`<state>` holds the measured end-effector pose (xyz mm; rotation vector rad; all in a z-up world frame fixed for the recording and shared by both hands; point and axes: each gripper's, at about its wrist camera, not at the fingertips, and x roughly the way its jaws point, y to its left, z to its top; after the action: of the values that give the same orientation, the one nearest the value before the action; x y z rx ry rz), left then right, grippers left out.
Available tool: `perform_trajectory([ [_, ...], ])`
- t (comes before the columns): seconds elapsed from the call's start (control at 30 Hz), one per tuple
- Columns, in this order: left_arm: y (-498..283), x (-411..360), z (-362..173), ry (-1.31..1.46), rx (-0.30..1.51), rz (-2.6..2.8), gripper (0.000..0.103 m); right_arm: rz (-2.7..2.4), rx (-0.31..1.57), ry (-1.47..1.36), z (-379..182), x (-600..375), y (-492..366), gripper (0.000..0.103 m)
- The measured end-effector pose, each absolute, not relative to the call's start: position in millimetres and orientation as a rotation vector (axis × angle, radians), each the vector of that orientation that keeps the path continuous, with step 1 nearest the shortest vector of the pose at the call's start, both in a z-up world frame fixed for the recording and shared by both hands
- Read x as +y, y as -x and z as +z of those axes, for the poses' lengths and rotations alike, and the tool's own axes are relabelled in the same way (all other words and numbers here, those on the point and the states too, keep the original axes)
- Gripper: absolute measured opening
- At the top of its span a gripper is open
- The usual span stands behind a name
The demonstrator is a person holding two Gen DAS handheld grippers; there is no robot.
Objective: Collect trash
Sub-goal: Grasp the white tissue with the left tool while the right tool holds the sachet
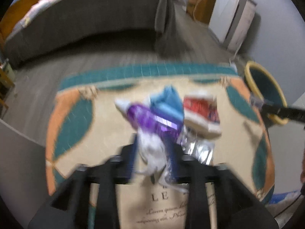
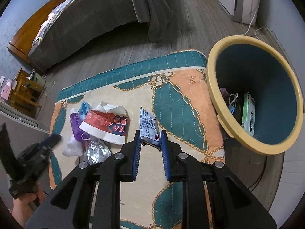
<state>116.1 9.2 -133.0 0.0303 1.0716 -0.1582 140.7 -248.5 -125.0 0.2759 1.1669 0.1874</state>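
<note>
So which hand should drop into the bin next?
Right. Its fingers are clamped on the printed packet, with the bin just beside. The left gripper sits over the trash pile, farther away.

The mat point(image 2: 171, 99) shows cream with teal ovals, peach corners, gold chain lines and a teal quilted border. The bin point(image 2: 225, 114) is pale yellow outside, teal inside. A purple wrapper point(image 2: 76, 124), a red-and-white packet point(image 2: 106, 124), and a pale blue printed sachet point(image 2: 147, 126) lie on it.
</note>
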Motion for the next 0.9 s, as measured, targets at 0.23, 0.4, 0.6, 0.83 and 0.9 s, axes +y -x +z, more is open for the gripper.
perform_trajectory([
  [0.23, -119, 5, -168, -0.081, 1.166, -0.146, 0.049, 0.193, 1.168, -0.247, -123, -247, -140, 0.020],
  [0.4, -119, 5, -167, -0.086, 1.169, -0.171, 0.022, 0.204, 1.147, -0.238, -113, -247, -141, 0.020],
  [0.6, -115, 3, -107, -0.043, 0.984, -0.191, 0.016, 0.223, 1.077, -0.262, -83, -257, -148, 0.020],
  [0.83, -119, -32, -55, -0.030, 0.840, -0.251, 0.006, 0.186, 1.019, -0.270, -63, -285, -150, 0.020],
  [0.9, -120, -48, -49, -0.045, 0.821, -0.276, 0.004, 0.172, 1.006, -0.280, -58, -297, -149, 0.020],
])
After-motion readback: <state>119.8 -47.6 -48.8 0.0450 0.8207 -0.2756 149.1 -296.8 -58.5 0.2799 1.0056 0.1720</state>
